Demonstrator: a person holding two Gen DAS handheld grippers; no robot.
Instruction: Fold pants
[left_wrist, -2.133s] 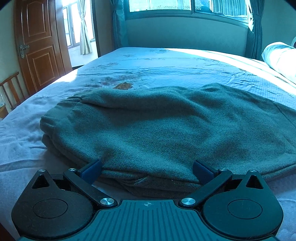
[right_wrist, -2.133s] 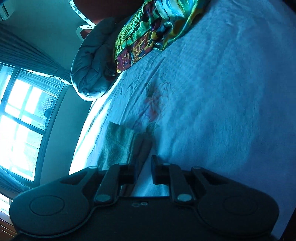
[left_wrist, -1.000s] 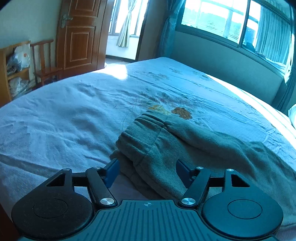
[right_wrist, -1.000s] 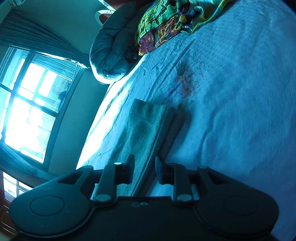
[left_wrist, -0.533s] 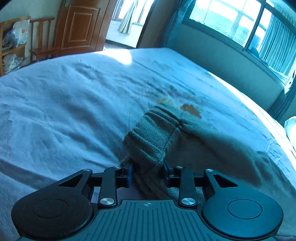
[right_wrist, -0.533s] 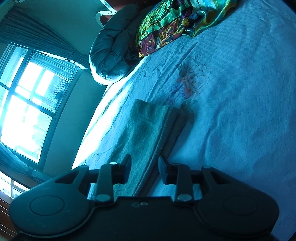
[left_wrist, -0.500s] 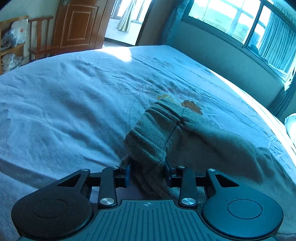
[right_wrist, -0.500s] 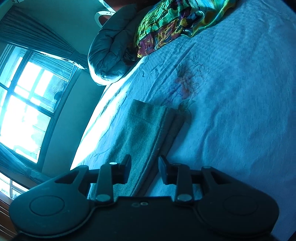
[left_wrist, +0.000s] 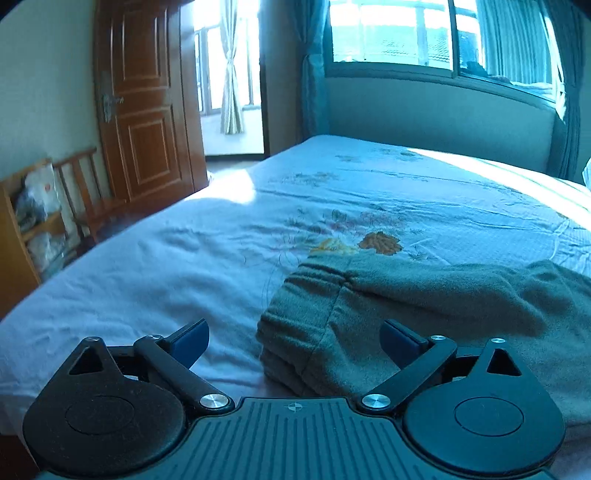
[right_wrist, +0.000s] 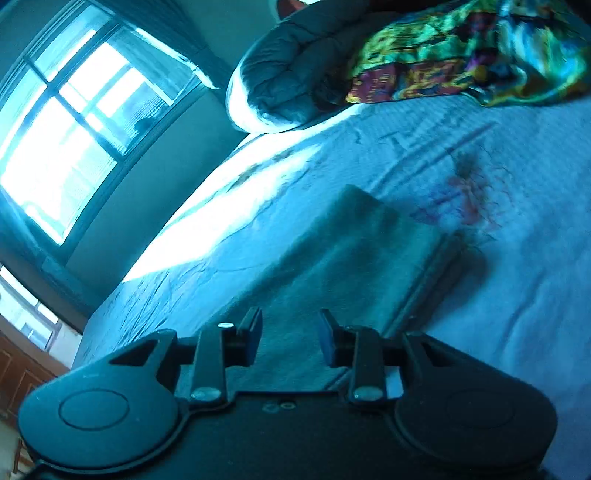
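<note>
Grey-green pants (left_wrist: 424, 306) lie folded lengthwise on the pale blue bed sheet (left_wrist: 184, 266), waistband end nearest my left gripper. My left gripper (left_wrist: 294, 341) is open wide, its blue pads either side of the waistband corner and holding nothing. In the right wrist view the leg end of the pants (right_wrist: 354, 251) lies flat ahead. My right gripper (right_wrist: 290, 338) is open with a moderate gap above the cloth and grips nothing.
A wooden door (left_wrist: 147, 110) and a wooden chair (left_wrist: 85, 195) stand left of the bed. A window (left_wrist: 443, 33) runs along the far wall. A grey duvet (right_wrist: 295, 74) and colourful cloth (right_wrist: 472, 55) lie at the head of the bed.
My left gripper was shut on the waistband half a second ago; it has let go, opened wide and pulled back. My right gripper has opened a little and tilted upward.
</note>
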